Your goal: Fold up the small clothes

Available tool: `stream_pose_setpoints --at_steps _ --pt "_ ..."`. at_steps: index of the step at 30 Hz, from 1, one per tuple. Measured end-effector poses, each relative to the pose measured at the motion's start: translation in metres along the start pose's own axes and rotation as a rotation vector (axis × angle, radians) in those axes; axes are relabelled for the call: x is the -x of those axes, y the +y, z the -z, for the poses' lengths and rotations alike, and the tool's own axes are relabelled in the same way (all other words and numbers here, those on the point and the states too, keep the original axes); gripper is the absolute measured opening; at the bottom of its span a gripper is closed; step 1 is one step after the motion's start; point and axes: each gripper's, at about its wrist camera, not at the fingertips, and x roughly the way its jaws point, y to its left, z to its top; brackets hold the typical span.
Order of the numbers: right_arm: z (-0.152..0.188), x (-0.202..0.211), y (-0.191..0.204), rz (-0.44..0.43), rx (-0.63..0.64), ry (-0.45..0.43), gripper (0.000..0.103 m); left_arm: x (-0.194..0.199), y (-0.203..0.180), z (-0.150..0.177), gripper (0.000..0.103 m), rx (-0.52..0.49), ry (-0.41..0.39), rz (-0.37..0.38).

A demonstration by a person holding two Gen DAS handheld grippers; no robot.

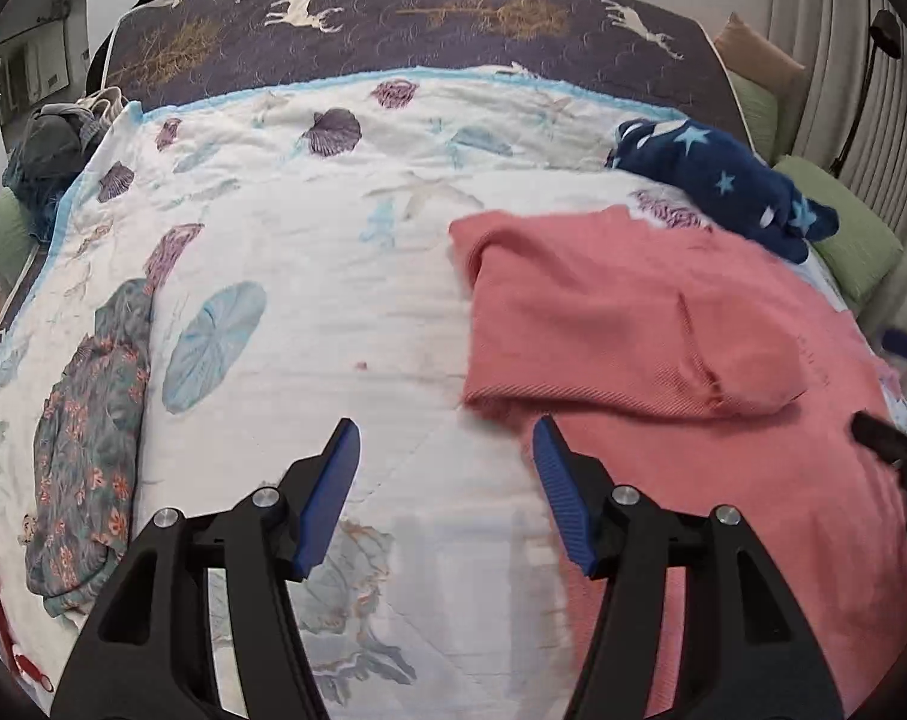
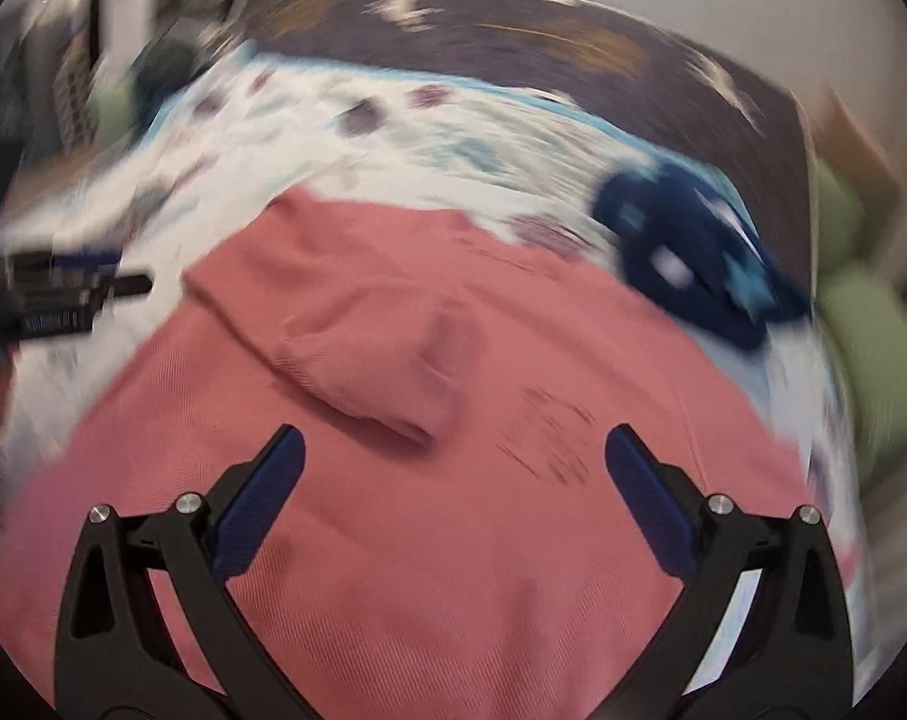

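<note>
Pink sweater (image 1: 663,324) on the bed (image 1: 345,276), right of frame, one sleeve folded across the body; further folds likely remain. Left gripper (image 1: 444,438) and right gripper (image 2: 453,450) both spread, empty. Floral garment (image 1: 87,450) at lower left, navy starred garment (image 1: 729,180) at upper right, both unfolded.

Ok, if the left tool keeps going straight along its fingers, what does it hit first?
Probably the white shell-print quilt, just left of the pink garment. The left tool is open and empty; depth is hard to judge.
</note>
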Motion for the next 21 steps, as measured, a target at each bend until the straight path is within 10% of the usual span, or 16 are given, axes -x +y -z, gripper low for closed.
stream_pose_setpoints --at_steps 5,6,7,8,18,20,21 --pt "-0.010 -0.037 0.054 0.107 0.278 -0.014 0.097 -0.008 0.002 0.003 0.061 0.025 0.022 0.019" --pt "-0.011 -0.045 0.058 0.140 0.300 -0.010 0.072 -0.011 0.001 0.001 0.061 0.033 0.024 0.023" --pt "-0.013 -0.051 0.058 0.156 0.298 0.009 0.024 -0.012 0.001 0.001 0.061 0.036 0.023 0.024" --pt "-0.014 -0.055 0.052 0.144 0.267 0.040 0.008 -0.012 0.002 0.000 0.061 0.042 0.019 0.025" --pt "0.041 -0.008 -0.160 -0.164 -0.708 0.018 0.009 -0.004 -0.006 -0.001 0.062 0.020 -0.009 0.056" --pt "0.068 -0.015 -0.182 -0.134 -0.801 0.097 0.022 -0.009 -0.013 0.001 0.062 0.013 0.006 0.063" --pt "0.079 -0.018 -0.187 -0.149 -0.836 0.128 0.045 -0.010 -0.015 0.002 0.062 0.010 0.013 0.070"
